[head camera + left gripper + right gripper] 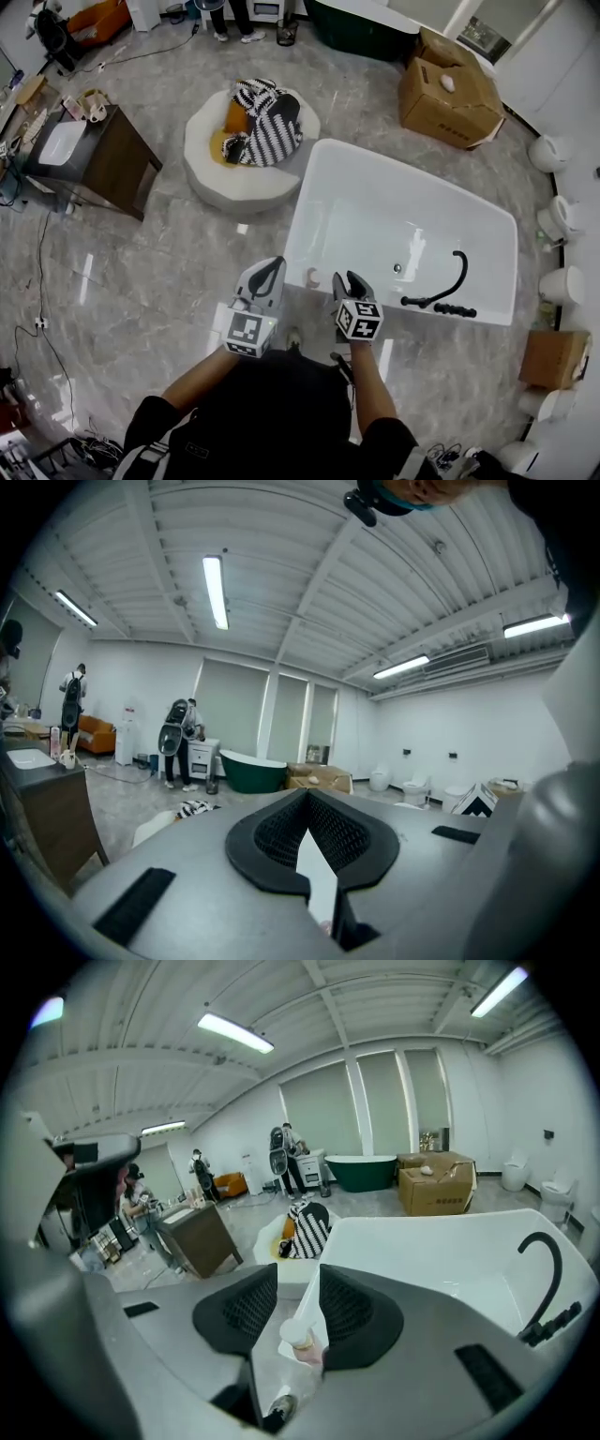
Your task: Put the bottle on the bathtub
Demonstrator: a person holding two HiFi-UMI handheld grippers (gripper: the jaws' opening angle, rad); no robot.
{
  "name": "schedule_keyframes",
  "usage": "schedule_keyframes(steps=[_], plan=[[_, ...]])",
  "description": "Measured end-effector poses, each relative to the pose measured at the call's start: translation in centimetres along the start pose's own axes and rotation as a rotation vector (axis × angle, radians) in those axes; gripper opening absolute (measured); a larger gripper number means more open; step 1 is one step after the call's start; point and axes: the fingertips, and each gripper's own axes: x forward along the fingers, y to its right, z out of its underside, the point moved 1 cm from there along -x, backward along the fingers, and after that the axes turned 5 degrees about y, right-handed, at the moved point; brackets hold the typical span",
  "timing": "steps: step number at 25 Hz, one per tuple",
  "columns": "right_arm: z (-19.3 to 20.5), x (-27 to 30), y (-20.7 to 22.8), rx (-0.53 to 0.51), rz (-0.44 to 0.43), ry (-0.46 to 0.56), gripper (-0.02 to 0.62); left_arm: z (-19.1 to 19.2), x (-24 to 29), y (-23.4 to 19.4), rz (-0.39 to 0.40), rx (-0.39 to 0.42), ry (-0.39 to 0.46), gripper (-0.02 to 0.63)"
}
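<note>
Right gripper (349,279) (298,1283) has its jaws apart and grips nothing; in the right gripper view the small bottle (298,1338), with a pale cap and pinkish body, shows low in the gap between the pads, but they do not press on it. In the head view the bottle (313,277) stands upright on the lower left corner of the white bathtub (375,216) rim, just left of that gripper. Left gripper (272,267) (306,797) is near the bottle's other side; its tips are pinched together with nothing in them. A black tap (450,281) sits at the tub's lower right; a round white seat (211,173) lies to the upper left.
</note>
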Motion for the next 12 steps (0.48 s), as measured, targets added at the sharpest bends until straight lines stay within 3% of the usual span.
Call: schedule_keyframes(steps=[12], plan=[[-7.9, -8.1, -2.1, 0.044, 0.034, 0.278, 0.067, -2.9, -1.2, 2.7, 0.042, -0.036, 0.046, 0.015]])
